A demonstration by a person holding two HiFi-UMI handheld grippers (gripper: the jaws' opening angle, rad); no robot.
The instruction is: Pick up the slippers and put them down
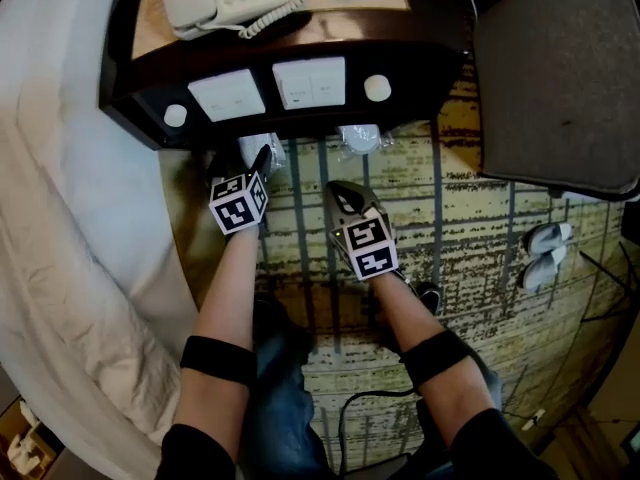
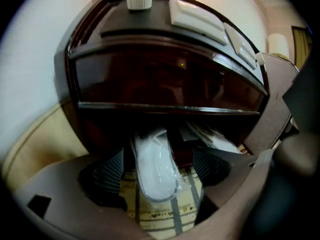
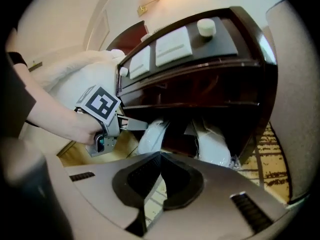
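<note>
Under the nightstand, left claw stands released, its pads apart around a wrapped slipper; right claw is clenched, empty.

Patterned carpet — two wrapped slippers, seemingly partly under nightstand

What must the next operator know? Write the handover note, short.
Left hand-held gripper: open, wrapped slipper between its jaws, not gripped.
Right hand-held gripper: shut, empty.
The other slipper lies beside it; both on the carpet, half under the nightstand.
Done: neither slipper is held.
Left: close on the slipper, lift, set down; then the other.
</note>
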